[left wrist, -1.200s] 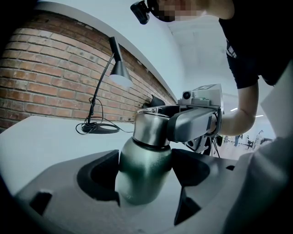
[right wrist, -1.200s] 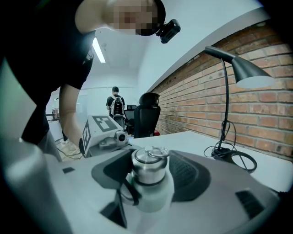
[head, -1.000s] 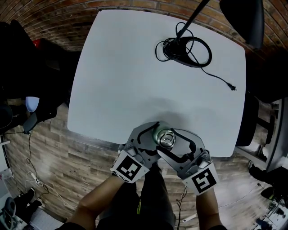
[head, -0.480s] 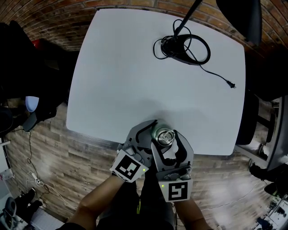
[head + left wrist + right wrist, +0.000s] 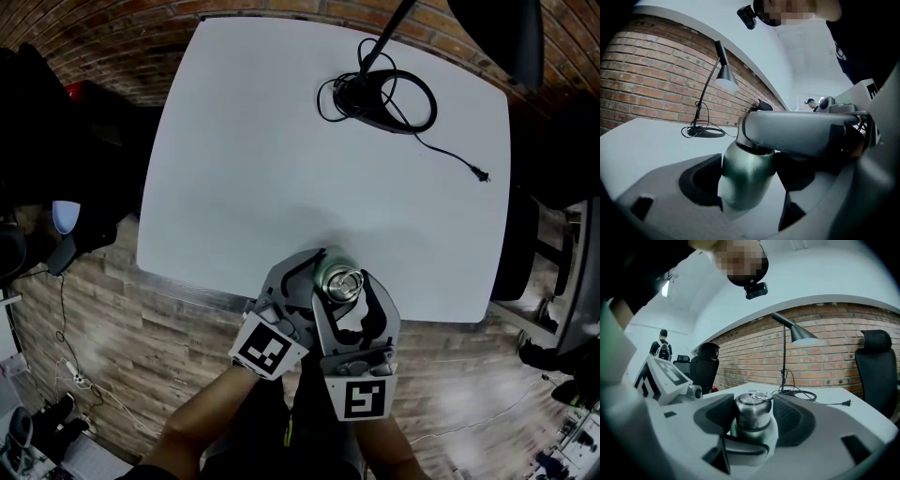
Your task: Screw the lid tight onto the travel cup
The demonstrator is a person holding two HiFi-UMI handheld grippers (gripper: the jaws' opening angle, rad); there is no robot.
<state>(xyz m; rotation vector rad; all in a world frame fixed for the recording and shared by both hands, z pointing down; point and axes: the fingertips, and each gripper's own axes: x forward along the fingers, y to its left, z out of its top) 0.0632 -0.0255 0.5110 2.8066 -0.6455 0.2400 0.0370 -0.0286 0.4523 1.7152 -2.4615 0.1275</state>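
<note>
- Between the jaws of the left hand-held gripper (image 5: 749, 187) sits the green travel cup (image 5: 745, 166), clamped round its body and upright.
- Up top, the right hand-held gripper (image 5: 345, 289) has its jaws pretty wide but closed round the steel lid (image 5: 752, 414), pads snug on both sides.
- Cup's at the near edge of the white bench (image 5: 281, 159), close to the person.
- Way over at the far side there's a black desk lamp (image 5: 373, 98), well apart from the cup.
</note>
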